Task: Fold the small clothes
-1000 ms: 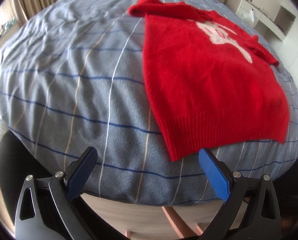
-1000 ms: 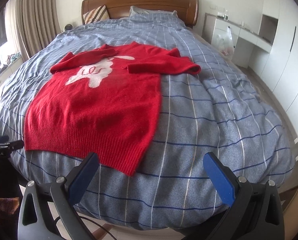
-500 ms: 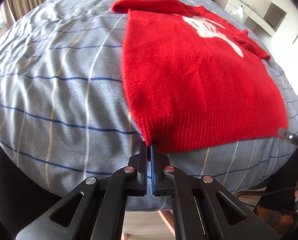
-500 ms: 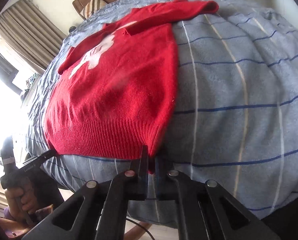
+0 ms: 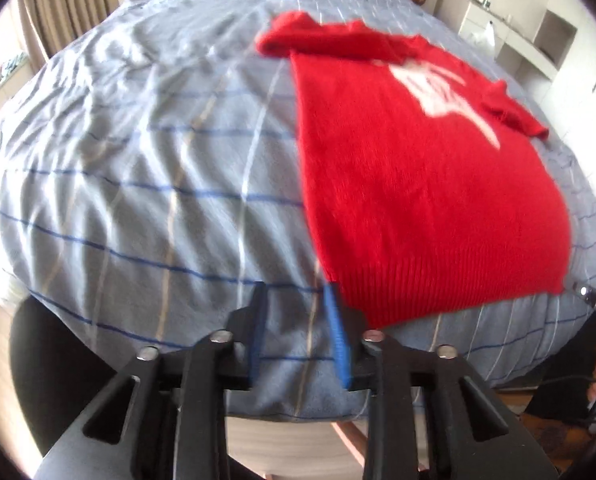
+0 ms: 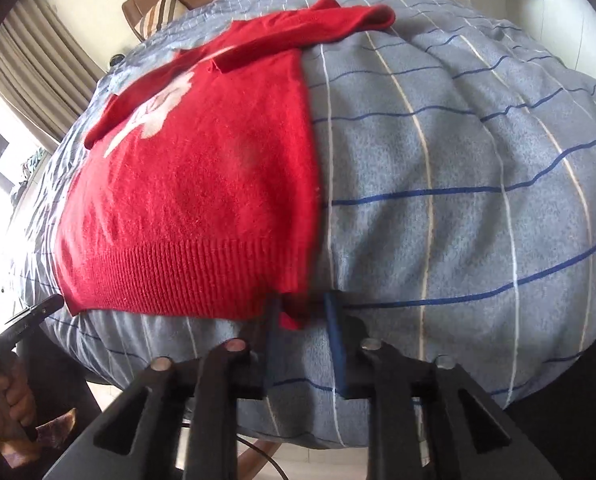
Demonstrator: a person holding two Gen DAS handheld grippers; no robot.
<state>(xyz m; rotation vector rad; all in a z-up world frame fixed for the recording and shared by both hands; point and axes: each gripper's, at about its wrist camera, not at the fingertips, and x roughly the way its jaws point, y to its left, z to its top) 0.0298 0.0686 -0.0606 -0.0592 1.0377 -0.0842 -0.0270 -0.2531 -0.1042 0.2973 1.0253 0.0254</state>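
Sweater: the red knitted sweater (image 5: 417, 184) with a white motif lies flat on the blue-grey striped duvet (image 5: 146, 184) of the bed, sleeves folded in, ribbed hem nearest me.
Left tongs: my left tongs (image 5: 298, 332) have just been opening; the jaws stand apart over bare duvet, the hem's left corner just beside the right blue pad, nothing clamped.
Right tongs: my right tongs (image 6: 303, 332) have likewise just been opening; the hem's right corner sits between the pads, but I see gaps, so no grip.
Step in hand: I judge it is taking both hem corners.
Doing it well: I'd shift the left tongs onto their corner, bite both layers of ribbing, close both together, then lift evenly toward the collar.
Risk: pinching duvet along with the knit.
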